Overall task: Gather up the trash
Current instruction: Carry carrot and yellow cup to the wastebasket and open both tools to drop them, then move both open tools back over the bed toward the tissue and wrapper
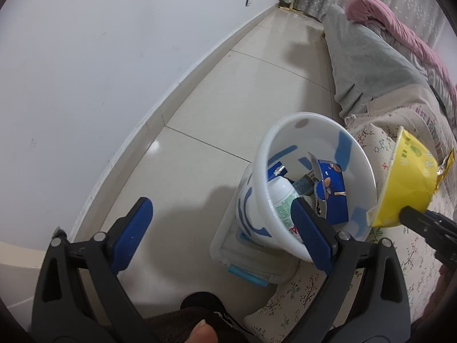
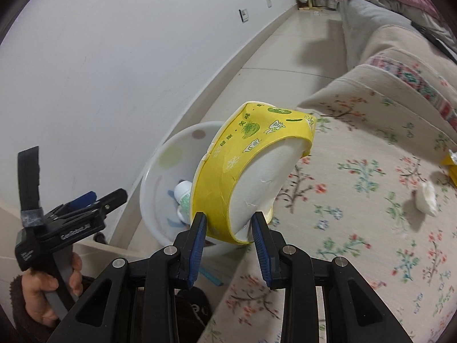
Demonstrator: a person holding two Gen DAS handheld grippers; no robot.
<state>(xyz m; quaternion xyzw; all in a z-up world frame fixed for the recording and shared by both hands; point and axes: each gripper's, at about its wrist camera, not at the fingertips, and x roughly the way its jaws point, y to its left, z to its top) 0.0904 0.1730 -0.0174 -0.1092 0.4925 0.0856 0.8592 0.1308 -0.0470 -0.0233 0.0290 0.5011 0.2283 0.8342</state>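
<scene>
Right claw pinches the yellow bowl over the bin; left claw gapes wide, empty.

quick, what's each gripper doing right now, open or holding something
left gripper: open, holding nothing, beside the white plastic bin.
right gripper: shut on the crushed yellow paper bowl, next to the bin.
</scene>
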